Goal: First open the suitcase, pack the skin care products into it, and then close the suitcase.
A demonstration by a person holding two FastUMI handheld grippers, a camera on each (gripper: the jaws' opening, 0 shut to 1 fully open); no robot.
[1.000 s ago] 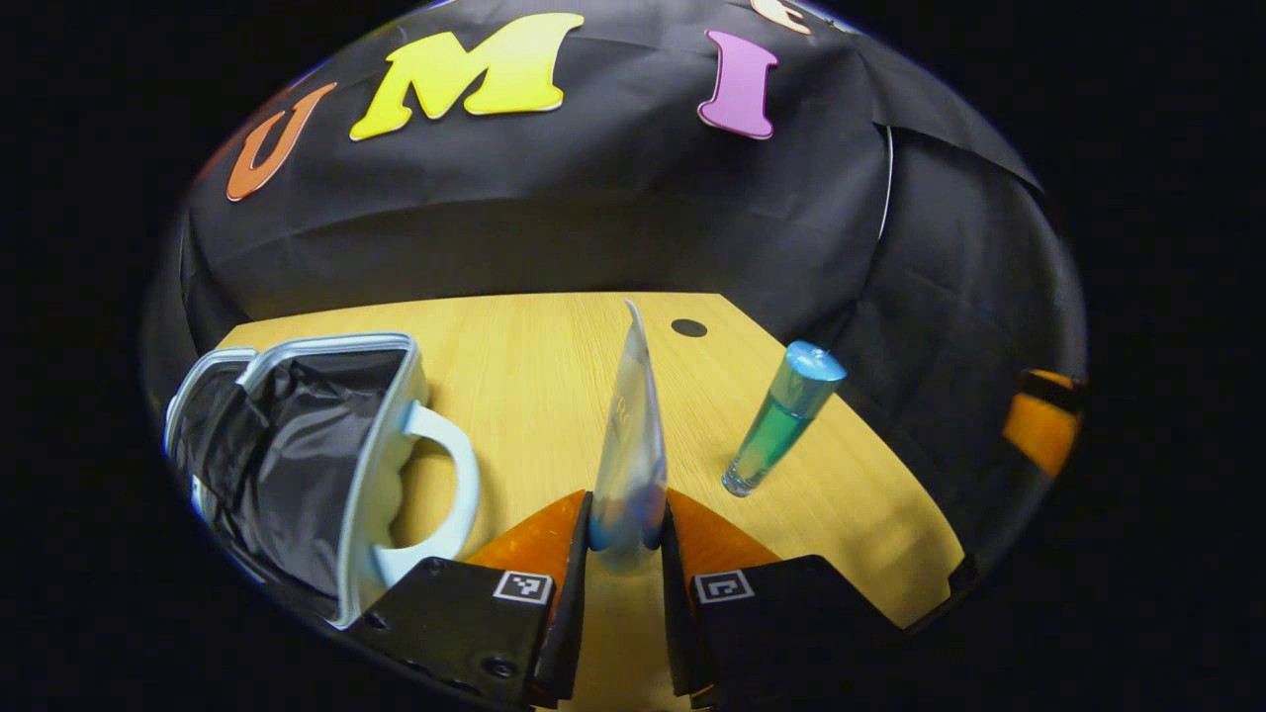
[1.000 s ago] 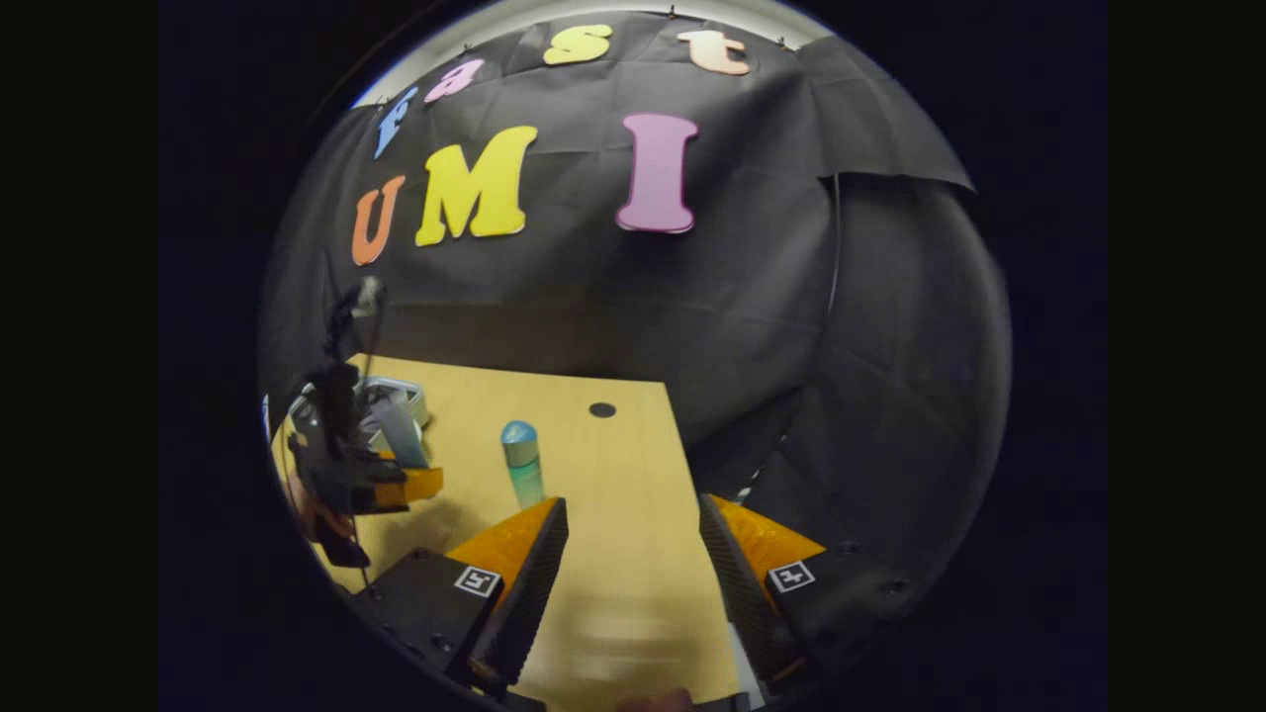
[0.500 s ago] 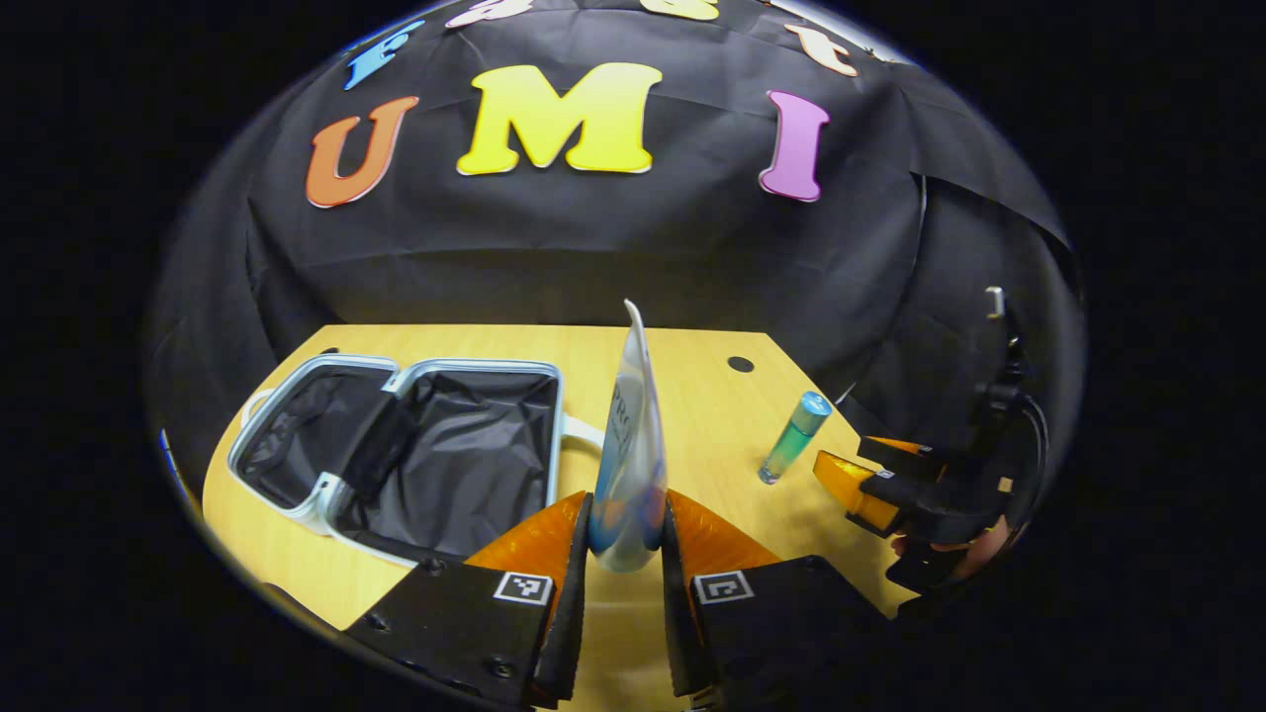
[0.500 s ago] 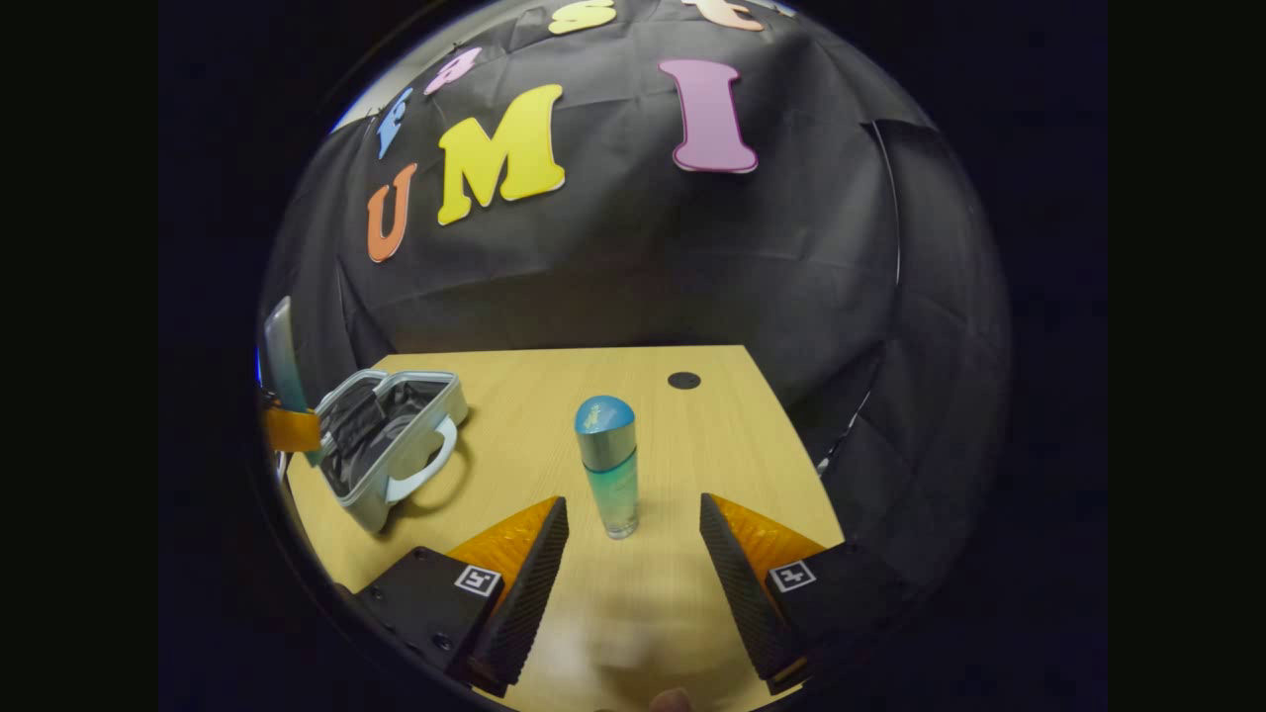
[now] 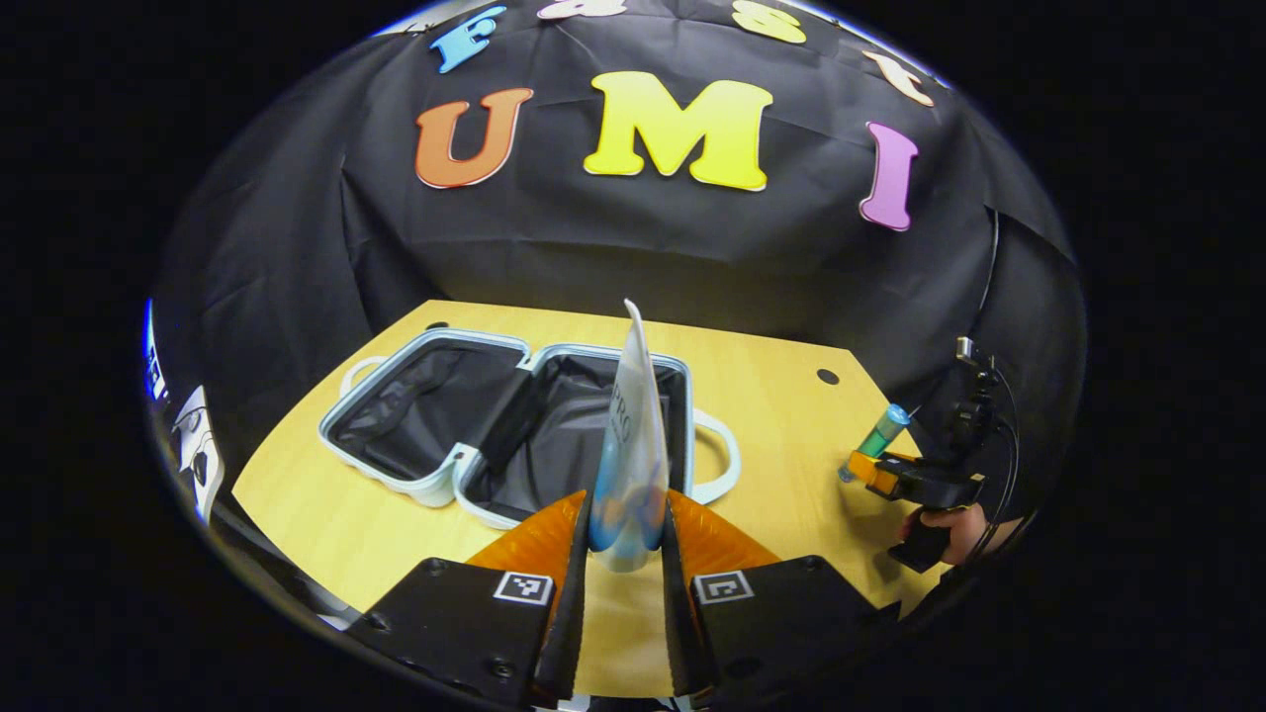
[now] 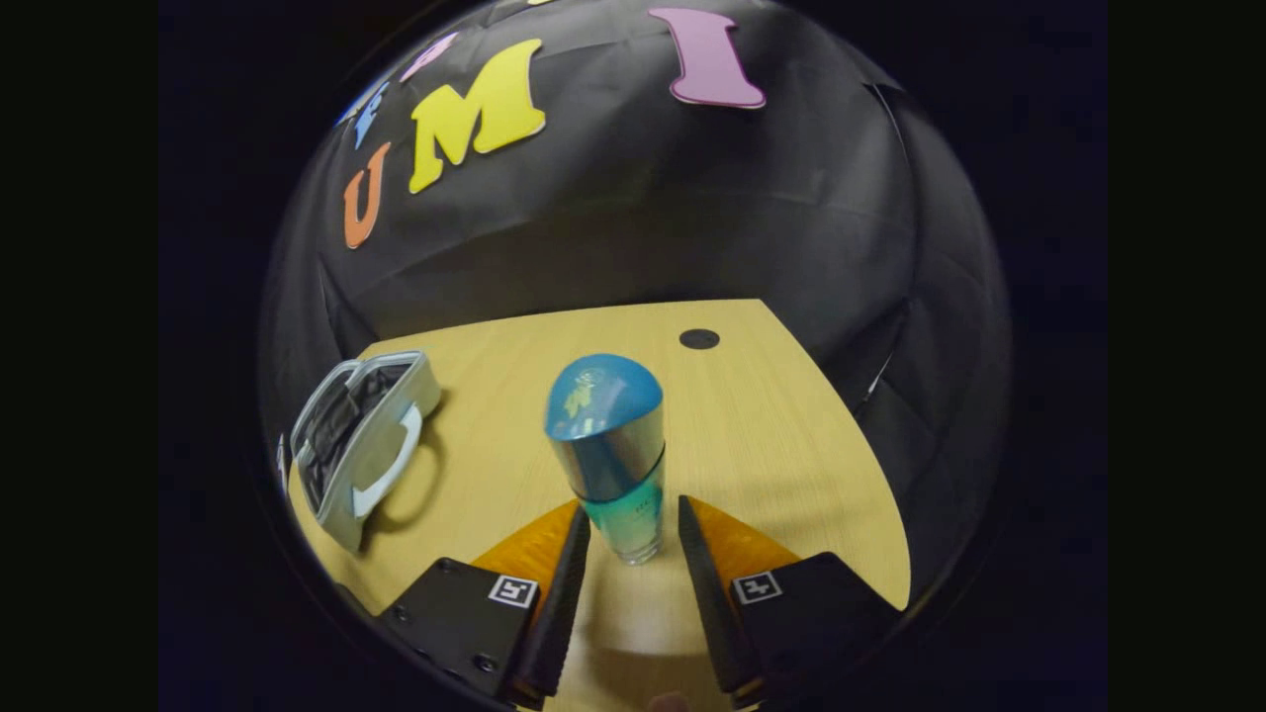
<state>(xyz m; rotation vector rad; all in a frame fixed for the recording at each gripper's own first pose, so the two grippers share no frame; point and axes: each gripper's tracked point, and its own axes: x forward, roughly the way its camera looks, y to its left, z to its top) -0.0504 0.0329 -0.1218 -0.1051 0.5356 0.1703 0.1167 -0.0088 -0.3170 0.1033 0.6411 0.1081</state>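
Left hand-held gripper (image 5: 625, 554) clamps a flat tube (image 5: 629, 455), long axis upright, lettering illegible, before the open suitcase (image 5: 514, 425). Right hand-held gripper (image 6: 630, 554), fingers narrowly apart, flanks the upright blue-capped bottle (image 6: 610, 450) on the table (image 6: 771, 425).

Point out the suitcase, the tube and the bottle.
suitcase (image 5: 435, 410), left gripper view, black lining of the open lid half.
tube (image 5: 629, 445), left gripper view, middle of its body.
bottle (image 6: 605, 396), right gripper view, blue cap.
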